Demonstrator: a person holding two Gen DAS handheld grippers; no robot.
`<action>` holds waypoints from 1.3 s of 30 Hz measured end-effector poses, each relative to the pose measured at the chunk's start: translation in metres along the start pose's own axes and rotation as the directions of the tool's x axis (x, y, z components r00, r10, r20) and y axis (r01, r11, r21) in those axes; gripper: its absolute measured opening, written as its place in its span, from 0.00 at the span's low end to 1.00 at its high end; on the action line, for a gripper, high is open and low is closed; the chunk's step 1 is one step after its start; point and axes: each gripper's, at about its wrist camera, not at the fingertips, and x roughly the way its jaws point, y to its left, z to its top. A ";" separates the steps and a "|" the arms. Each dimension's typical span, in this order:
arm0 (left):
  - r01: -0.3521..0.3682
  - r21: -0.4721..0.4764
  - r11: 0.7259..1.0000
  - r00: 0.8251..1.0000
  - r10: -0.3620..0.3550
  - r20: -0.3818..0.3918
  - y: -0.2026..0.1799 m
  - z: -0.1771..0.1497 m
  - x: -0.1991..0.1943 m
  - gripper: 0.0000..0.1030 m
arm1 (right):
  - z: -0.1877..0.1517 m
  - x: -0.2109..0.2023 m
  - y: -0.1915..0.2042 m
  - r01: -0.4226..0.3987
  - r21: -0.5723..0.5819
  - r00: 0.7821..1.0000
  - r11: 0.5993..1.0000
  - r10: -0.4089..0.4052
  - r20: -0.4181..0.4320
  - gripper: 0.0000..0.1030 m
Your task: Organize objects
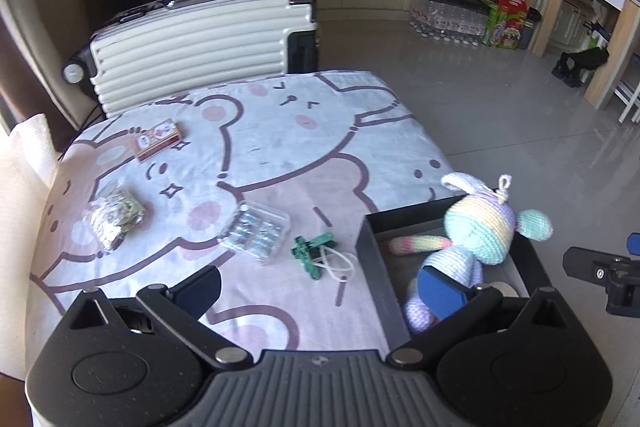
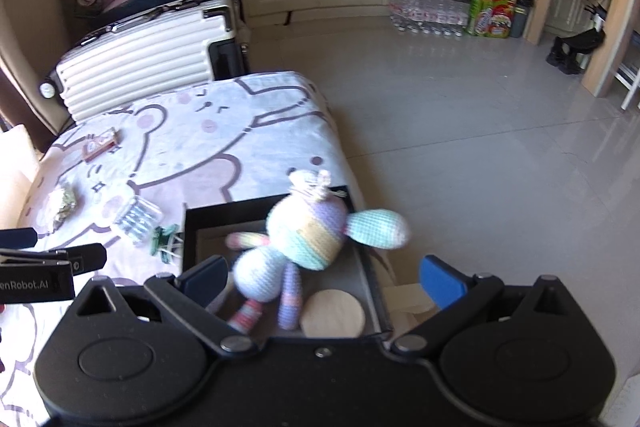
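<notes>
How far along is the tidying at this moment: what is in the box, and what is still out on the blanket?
Done: the crochet toy and a round wooden disc lie in the dark box. In hand: nothing; the left gripper and right gripper are both open. Left on the blanket: green clip, clear plastic case, crinkled packet, and small card box.

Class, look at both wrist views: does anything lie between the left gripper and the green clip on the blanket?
Nothing visible does. The left gripper hangs open over bare blanket, and the green clip lies just ahead, with a loop of white cord touching it. The clear plastic case sits to its left, the dark box to its right.
</notes>
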 end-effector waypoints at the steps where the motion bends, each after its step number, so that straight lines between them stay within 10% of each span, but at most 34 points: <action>1: -0.008 -0.007 1.000 1.000 0.008 0.003 0.006 0.000 -0.002 1.00 | 0.001 0.000 0.004 -0.006 -0.006 1.000 1.000 0.006 0.000 1.00; 39: -0.153 -0.196 0.969 0.981 0.174 0.090 0.163 -0.029 -0.063 1.00 | 0.012 -0.012 0.165 -0.142 -0.194 0.987 0.971 0.152 0.042 1.00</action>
